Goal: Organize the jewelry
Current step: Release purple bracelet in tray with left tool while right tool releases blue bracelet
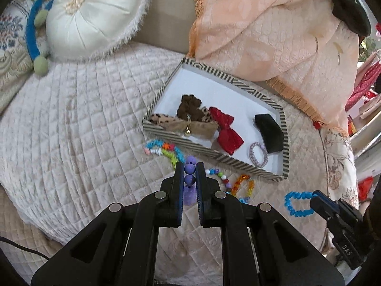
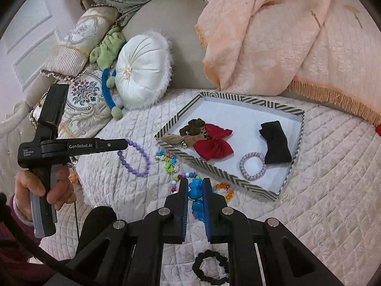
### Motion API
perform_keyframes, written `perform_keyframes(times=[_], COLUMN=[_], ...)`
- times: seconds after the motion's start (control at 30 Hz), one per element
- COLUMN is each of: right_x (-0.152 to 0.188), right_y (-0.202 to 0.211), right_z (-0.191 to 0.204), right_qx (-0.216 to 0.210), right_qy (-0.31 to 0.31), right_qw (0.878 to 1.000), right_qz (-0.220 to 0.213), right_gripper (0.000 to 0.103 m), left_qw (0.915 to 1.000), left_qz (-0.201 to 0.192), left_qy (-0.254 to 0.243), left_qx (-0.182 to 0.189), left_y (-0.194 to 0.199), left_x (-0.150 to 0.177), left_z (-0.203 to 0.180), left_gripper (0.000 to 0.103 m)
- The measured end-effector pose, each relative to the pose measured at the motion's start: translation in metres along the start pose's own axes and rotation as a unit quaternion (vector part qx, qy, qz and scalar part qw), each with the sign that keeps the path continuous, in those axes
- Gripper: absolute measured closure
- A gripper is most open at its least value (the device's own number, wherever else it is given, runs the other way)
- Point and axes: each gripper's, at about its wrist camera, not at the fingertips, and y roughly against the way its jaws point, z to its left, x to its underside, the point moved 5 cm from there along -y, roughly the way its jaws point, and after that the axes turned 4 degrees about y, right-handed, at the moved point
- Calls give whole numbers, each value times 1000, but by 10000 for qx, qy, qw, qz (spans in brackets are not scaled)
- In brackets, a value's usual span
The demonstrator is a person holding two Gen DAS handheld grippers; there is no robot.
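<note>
Currently my left gripper pinches the limp purple beads; right gripper clamps the light blue bracelet; tray at one o'clock.

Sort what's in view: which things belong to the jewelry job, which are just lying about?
Job: purple bead bracelet in left gripper; blue bead bracelet in right gripper; striped tray.
Lying about: white round cushion; peach blanket.

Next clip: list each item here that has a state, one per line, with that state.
left gripper: shut on purple bead bracelet, which hangs lifted
right gripper: shut on blue bead bracelet
striped tray: open-topped, partly filled
red bow: in tray
lilac coil bracelet: in tray
black bead bracelet: loose on quilt
</note>
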Motion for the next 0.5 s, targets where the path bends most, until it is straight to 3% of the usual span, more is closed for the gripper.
perform_keyframes(times=[0.5], right_x=[-23], right_y=[-14], right_z=[-17], right_qx=[97], right_qy=[-53], right_qw=[9999], right_qz=[17], right_gripper=[93], left_qw=[9981], left_qz=[-268], left_qy=[-397], left_qx=[-390], left_y=[-13], left_x=[-19], left_z=[-16], left_gripper=[95])
